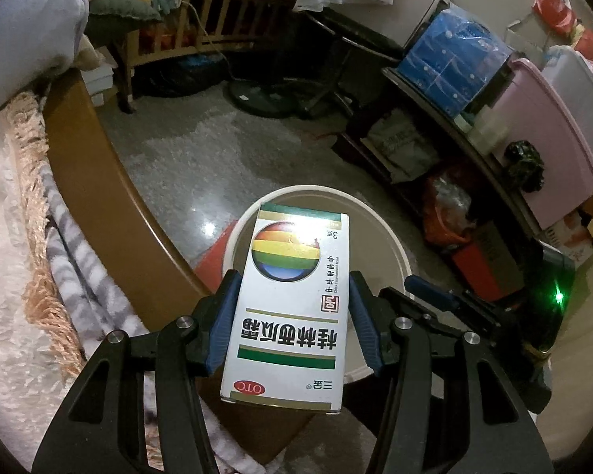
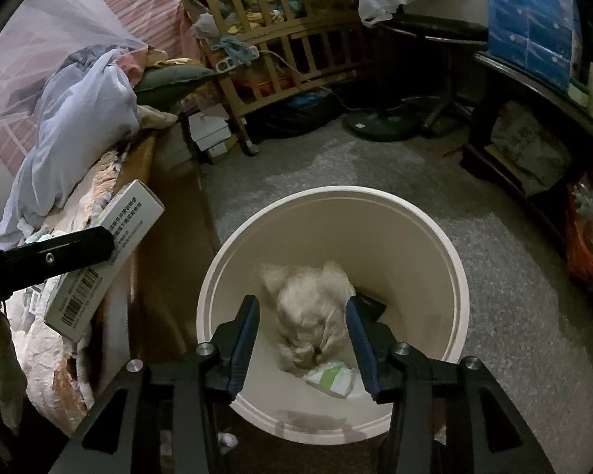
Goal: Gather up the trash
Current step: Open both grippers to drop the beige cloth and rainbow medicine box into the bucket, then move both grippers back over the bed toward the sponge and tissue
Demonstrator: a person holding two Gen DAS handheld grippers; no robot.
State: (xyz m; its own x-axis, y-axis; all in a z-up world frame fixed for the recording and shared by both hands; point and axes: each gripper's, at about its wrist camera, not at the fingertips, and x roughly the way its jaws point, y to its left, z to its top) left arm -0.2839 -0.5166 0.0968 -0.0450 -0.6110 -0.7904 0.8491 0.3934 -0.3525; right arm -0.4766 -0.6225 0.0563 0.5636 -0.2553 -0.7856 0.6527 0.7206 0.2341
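White glossy cardboard, printed with a rainbow-banded sphere and green stripes, makes up the medicine box (image 1: pixel 292 308) that our left hand-held gripper (image 1: pixel 292 316) clenches between its blue pads, above the near rim of the cream plastic trash bin (image 1: pixel 399 245). In the right wrist view the same box (image 2: pixel 102 256) shows at nine o'clock, over the bed's rumpled blanket (image 2: pixel 55 347). Our right hand-held gripper (image 2: pixel 302 339) hangs released, jaws apart, over the round bin (image 2: pixel 460 296). Inside the bin lie a crumpled pale tissue wad (image 2: pixel 312 308) and a green-and-white wrapper (image 2: pixel 332 379) at six o'clock. At twelve o'clock stands a slatted wooden crib (image 2: pixel 280 39); speckled grey floor (image 2: pixel 514 296) lies around the bin.
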